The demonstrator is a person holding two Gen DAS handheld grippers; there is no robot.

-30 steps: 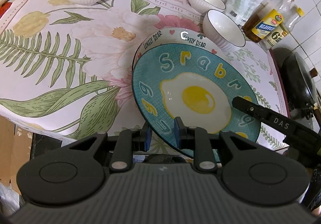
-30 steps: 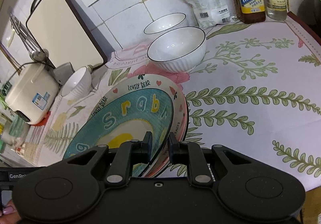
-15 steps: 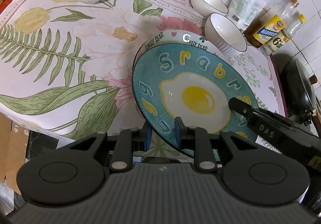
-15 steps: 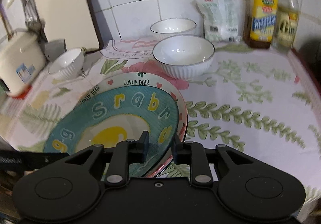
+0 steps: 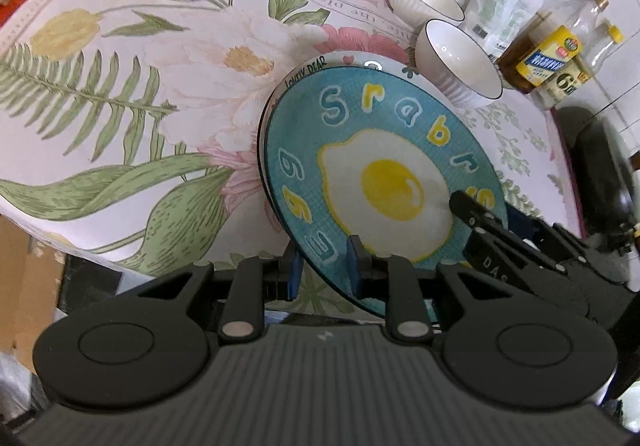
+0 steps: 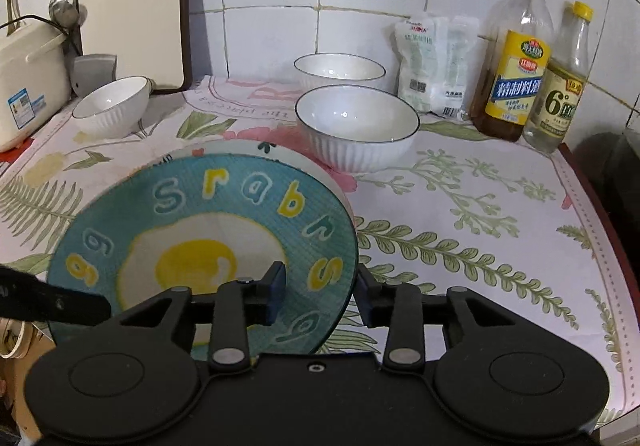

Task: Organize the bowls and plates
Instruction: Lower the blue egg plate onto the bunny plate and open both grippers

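Two tools: my left tool (image 5: 323, 264) pinches the egg plate (image 5: 384, 182) at the counter's (image 6: 480, 206) near edge; my right tool's (image 6: 320, 296) jaws have just been opening, rim between them unpressed, so left carries it.

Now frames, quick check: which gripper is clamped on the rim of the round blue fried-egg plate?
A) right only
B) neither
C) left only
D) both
C: the left gripper has its blue pads pinched on the near rim of the round blue fried-egg plate, while the right gripper, whose jaws have just been opening, straddles the rim with a visible gap at the pads.
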